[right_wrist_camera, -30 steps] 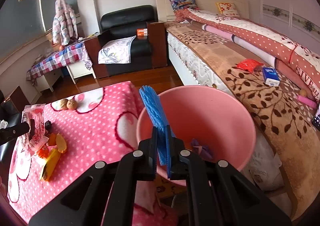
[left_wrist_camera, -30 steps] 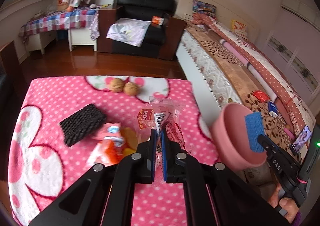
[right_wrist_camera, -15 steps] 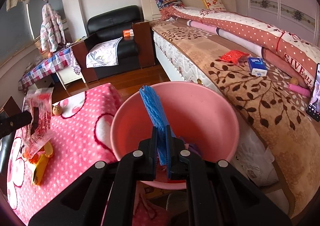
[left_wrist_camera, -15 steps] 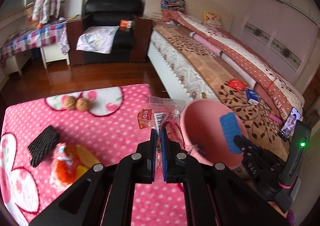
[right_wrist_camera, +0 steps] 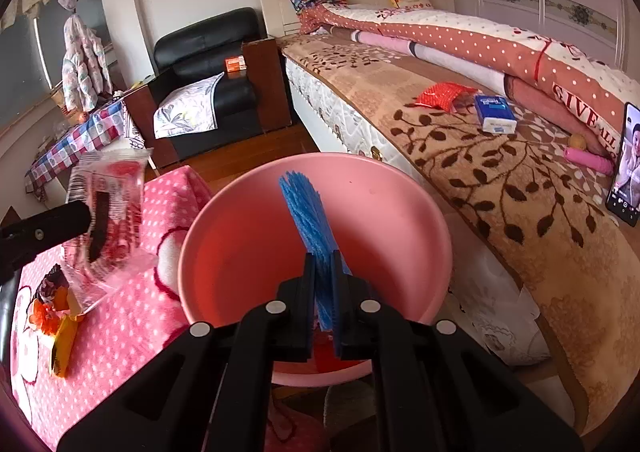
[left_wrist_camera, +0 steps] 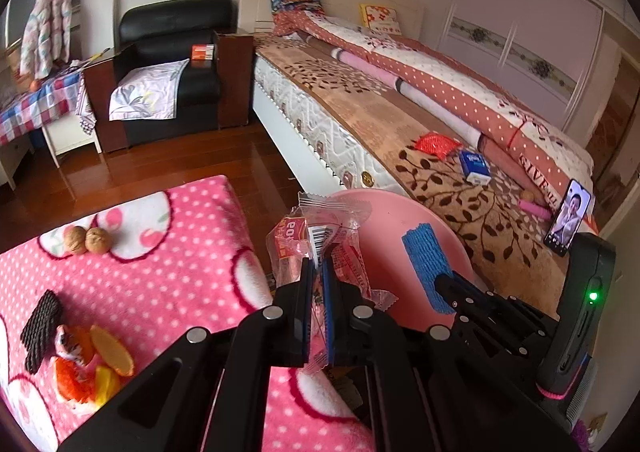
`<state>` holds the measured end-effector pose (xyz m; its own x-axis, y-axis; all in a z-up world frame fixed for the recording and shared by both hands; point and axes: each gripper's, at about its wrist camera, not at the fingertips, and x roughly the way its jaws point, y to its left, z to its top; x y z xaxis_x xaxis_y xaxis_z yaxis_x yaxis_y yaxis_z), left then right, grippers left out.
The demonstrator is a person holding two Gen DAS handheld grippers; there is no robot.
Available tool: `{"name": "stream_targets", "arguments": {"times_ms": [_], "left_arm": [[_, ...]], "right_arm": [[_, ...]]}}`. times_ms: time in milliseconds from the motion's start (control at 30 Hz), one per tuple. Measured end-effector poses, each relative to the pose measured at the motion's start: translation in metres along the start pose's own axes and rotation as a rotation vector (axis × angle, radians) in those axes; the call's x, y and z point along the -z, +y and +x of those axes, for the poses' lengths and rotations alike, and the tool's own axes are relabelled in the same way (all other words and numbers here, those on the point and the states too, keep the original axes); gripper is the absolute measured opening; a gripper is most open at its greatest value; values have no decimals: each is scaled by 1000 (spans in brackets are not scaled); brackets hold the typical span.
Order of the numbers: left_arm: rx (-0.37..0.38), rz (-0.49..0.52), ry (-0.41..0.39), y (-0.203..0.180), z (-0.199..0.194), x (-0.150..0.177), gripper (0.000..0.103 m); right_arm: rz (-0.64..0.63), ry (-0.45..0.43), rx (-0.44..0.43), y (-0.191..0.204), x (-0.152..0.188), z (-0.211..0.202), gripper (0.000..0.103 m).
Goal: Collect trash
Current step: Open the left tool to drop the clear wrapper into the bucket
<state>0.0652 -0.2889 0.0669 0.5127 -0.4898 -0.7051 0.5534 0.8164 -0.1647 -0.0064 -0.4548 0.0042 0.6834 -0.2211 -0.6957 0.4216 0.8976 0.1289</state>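
Soft daylight, sharp center, fisheye warp + dark vignette at edges.

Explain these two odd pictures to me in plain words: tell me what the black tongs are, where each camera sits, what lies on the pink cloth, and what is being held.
There is no robot here. A person holds a black two-finger gripper in each hand, and each has a wide-angle camera looking along its fingers, one picture per gripper.

The left gripper is shut on a clear snack wrapper with red print and a barcode, near the pink basin.

The right gripper is shut on a blue foam mesh and appears to pinch it against the basin's rim.

On the pink dotted blanket lie two walnuts, a dark ridged biscuit and orange and yellow wrappers or peel. A bed stands behind.
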Motion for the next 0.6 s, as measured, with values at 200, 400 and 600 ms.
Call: {"name": "stream_targets", "arguments": {"times_ms": [200, 400, 600], "left_arm": [[4, 28, 34, -11, 25, 0, 4], [-1, 48, 75, -17, 48, 4, 4], [-2, 54, 103, -18, 64, 7, 5]], "right_arm": [[16, 11, 11, -9, 1, 6, 7], [24, 18, 18, -13, 1, 12, 7], [27, 27, 21, -15, 2, 18, 7]]}}
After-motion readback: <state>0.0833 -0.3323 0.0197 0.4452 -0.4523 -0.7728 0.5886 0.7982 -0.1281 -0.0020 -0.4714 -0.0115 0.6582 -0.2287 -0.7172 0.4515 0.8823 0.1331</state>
